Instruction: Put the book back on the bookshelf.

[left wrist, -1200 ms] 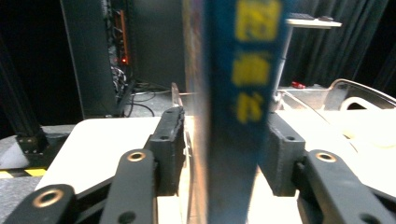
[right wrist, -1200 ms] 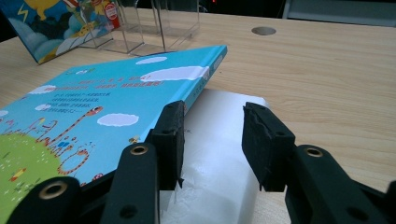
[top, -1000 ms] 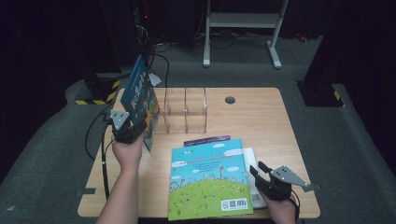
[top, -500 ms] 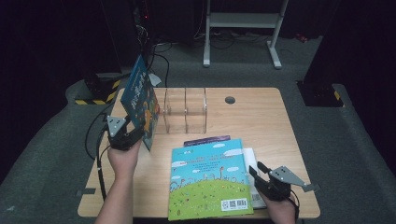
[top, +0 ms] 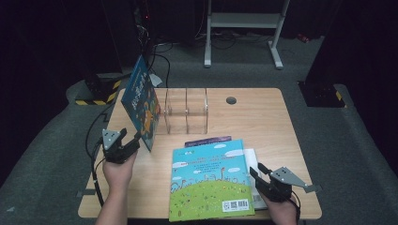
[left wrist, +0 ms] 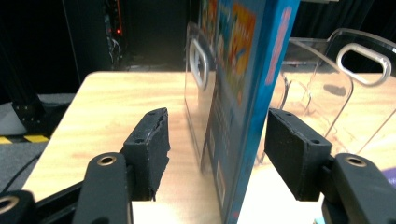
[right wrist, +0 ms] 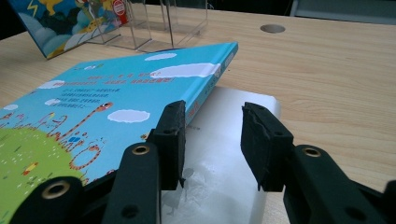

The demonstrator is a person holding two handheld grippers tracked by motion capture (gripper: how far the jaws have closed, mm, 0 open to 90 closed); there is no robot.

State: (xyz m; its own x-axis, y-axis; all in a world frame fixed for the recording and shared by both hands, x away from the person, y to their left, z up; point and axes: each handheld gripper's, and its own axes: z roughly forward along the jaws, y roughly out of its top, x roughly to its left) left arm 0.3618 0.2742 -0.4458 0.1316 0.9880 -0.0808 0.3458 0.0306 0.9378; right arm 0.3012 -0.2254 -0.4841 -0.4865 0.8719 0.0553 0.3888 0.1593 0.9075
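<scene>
High view: blue picture book (top: 141, 103) stands tilted against the left end of the clear acrylic book rack (top: 185, 110), so one book looks stowed. Left gripper (top: 133, 142) sits just off its lower edge. Stack of books (top: 211, 185) lies flat, not yet stowed.

Left gripper view: jaws just opened, spread either side of the book's spine (left wrist: 261, 93), no contact.

Right gripper view: right gripper (right wrist: 212, 140) jaws spread, holding nothing, beside the top book's (right wrist: 116, 102) edge over the white book (right wrist: 229, 154).

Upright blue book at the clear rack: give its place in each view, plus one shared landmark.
High view: upright blue book, left of centre.
Left gripper view: centre, between the open jaws.
Right gripper view: top left corner.
Shared landmark: clear rack.
</scene>
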